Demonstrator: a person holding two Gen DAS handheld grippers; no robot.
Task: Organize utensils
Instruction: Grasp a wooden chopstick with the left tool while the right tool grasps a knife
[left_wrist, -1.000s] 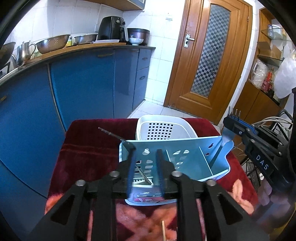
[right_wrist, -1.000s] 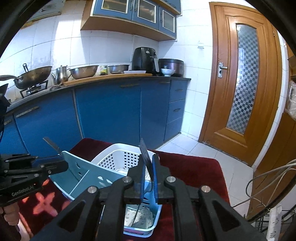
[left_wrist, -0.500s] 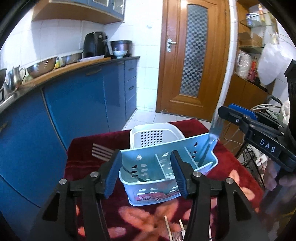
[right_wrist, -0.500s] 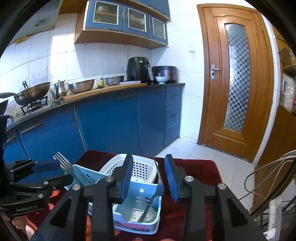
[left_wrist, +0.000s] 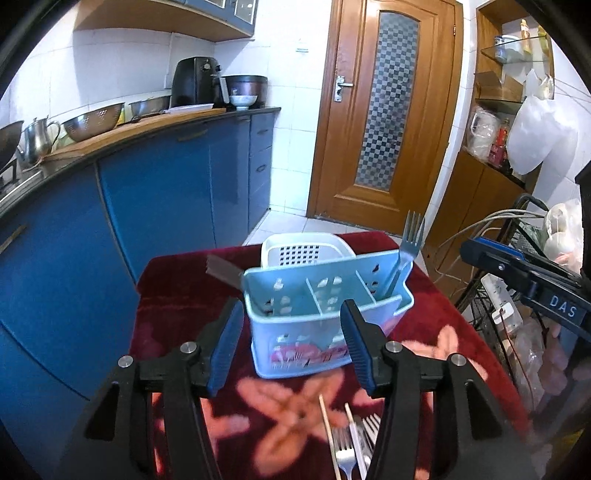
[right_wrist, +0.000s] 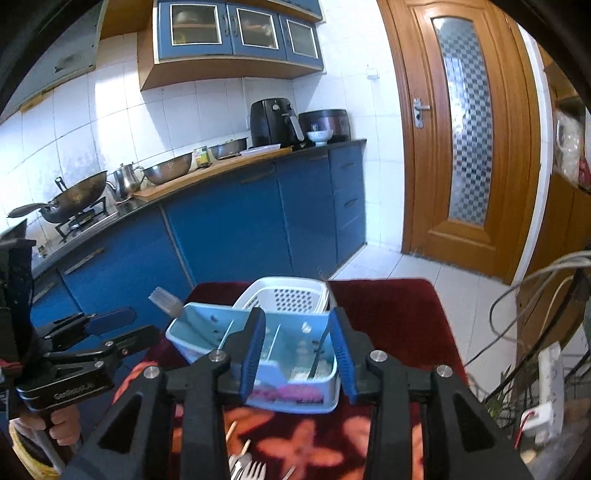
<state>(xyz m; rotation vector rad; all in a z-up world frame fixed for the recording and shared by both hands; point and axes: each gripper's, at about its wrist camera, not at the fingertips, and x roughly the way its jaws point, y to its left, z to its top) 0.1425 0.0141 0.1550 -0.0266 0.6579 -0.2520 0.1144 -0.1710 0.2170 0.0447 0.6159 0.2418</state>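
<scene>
Both jaws stand part open, empty. Light caddy (left_wrist: 325, 325) sits on tabletop (left_wrist: 177, 295), fork (left_wrist: 404, 254) leaning inside; loose forks (left_wrist: 354, 443) remain. A careless insertion may tip it.

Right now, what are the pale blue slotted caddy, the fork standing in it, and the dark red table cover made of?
Pale blue slotted caddy: looks like moulded plastic, matt, with thin walls, punched slots and a printed pink pattern.
Fork: probably steel; grey, reflective tines.
Dark red table cover: looks like soft, fuzzy cloth, with a floral print and no gloss; the fibre cannot be told.
</scene>
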